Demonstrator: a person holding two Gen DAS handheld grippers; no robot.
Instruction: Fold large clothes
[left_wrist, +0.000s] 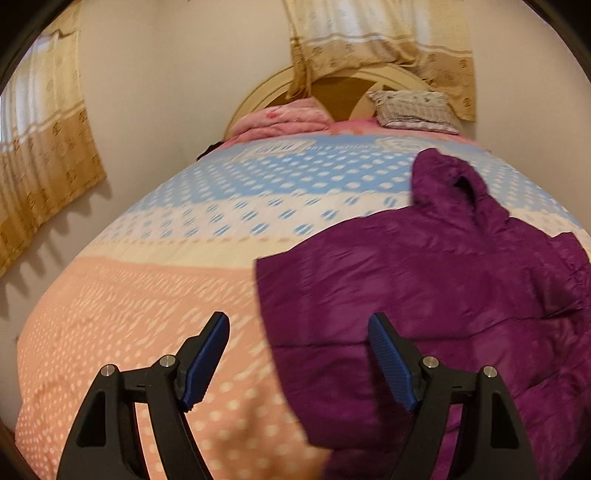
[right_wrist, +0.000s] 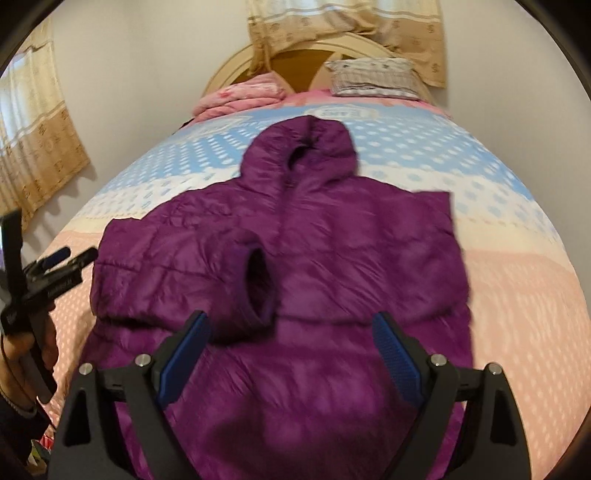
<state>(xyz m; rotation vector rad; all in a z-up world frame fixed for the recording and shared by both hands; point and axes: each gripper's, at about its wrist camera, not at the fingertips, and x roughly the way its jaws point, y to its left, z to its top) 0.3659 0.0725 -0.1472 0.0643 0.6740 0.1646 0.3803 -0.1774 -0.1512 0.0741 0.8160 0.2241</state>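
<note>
A purple hooded puffer jacket (right_wrist: 332, 266) lies spread on the bed, hood (right_wrist: 310, 147) toward the headboard. One sleeve is folded across the front, its cuff opening (right_wrist: 258, 280) facing me. In the left wrist view the jacket (left_wrist: 443, 295) fills the right side. My left gripper (left_wrist: 299, 325) is open and empty, above the jacket's left edge; it also shows in the right wrist view (right_wrist: 70, 258) at far left. My right gripper (right_wrist: 291, 325) is open and empty, above the jacket's lower middle.
The bedspread (left_wrist: 166, 295) has blue, cream and pink dotted bands. A pink folded blanket (right_wrist: 240, 96) and a patterned pillow (right_wrist: 373, 77) lie by the headboard. Curtains (left_wrist: 44, 147) hang on the left wall and behind the bed.
</note>
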